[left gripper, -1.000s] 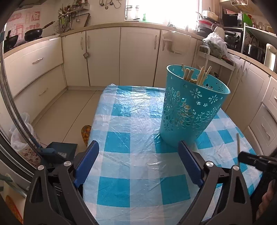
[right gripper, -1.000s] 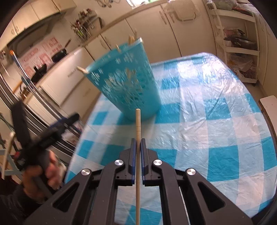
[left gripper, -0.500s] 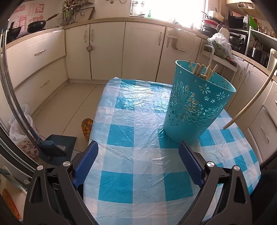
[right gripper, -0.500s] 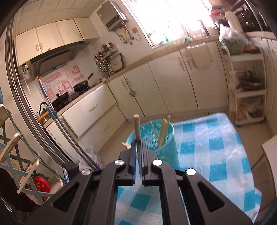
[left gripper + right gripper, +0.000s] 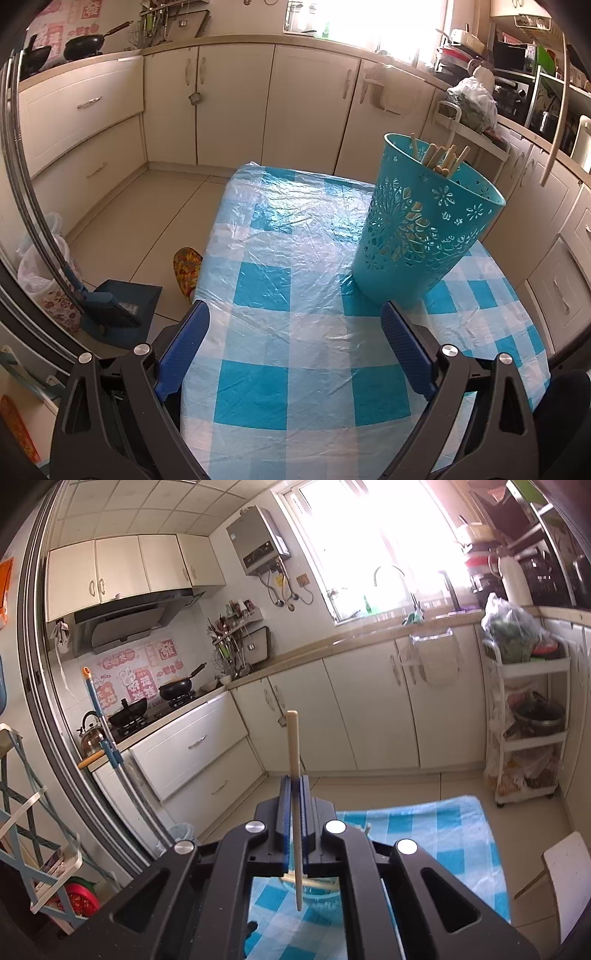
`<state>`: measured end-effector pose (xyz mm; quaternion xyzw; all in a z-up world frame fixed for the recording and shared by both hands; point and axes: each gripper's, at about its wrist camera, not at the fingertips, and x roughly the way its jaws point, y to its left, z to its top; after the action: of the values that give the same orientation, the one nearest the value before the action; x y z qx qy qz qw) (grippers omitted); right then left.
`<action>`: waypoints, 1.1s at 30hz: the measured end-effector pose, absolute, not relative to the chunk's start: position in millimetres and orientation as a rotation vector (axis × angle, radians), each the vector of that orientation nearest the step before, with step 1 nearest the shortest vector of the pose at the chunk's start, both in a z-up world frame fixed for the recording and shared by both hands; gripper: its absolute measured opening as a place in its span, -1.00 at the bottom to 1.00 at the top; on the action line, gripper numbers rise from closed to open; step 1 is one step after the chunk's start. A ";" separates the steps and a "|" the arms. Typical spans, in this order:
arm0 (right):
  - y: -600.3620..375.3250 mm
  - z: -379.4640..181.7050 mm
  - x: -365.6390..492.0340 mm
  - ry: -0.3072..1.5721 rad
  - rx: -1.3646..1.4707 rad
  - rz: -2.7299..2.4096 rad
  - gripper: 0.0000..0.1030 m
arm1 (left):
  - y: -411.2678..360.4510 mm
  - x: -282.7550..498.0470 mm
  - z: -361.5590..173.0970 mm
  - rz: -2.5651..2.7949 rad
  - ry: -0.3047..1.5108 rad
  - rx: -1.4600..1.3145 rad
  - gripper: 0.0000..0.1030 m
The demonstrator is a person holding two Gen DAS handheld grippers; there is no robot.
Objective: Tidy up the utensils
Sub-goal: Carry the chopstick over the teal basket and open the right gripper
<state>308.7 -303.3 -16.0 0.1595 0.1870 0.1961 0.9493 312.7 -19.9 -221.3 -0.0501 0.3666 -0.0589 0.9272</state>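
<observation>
Cream kitchen cabinets run round two walls, and in the middle of the floor stands a table [image 5: 295, 376] under a blue-and-white checked plastic cloth. Toward its right side stands a turquoise cut-out basket [image 5: 417, 236], the landmark for everything else, upright and already holding a bundle of wooden sticks [image 5: 439, 157] that lean against its far rim.

High above that basket hangs the right gripper [image 5: 294, 786], its jaws pressed together on a single chopstick [image 5: 293, 746]. The chopstick runs nearly straight up and down through the pads, one end standing well above them and the other pointing down below them. Seen through the gripper's frame, that lower tip sits over the basket's mouth, where other sticks cross. From the left wrist view the same chopstick [image 5: 554, 110] shows as a pale line above and to the right of the basket rim, apart from it.

I judge the coming move to be a straight lowering: the long axis already lines up with the opening, so what matters is keeping the tip inside the rim and clear of the leaning bundle on the far side.

Nearer the table's front edge than the basket, the left gripper [image 5: 295, 350] hovers with jaws spread wide and nothing between them, well short of the basket's base. Bare cloth lies all around the basket, so the descent has open room.
</observation>
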 end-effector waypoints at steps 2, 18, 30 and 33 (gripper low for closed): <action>-300.1 -17.3 318.0 0.371 0.321 0.378 -0.90 | -19.8 312.2 -220.4 -0.121 0.750 -0.103 0.75; -261.5 -108.7 380.5 0.560 0.244 0.278 -0.90 | -15.8 311.5 -215.3 -0.113 0.757 -0.110 0.84; -248.1 -133.4 383.6 0.658 0.196 0.264 -0.89 | -20.1 312.3 -207.2 -0.066 0.757 -0.093 0.85; -251.5 -133.3 378.7 0.648 0.202 0.246 -0.73 | -22.4 312.6 -204.7 -0.061 0.766 -0.089 0.85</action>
<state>378.7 -251.5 -133.3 0.0989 0.3172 0.1202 0.9355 312.6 -22.4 -204.7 -0.0433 0.3734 -0.0295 0.9262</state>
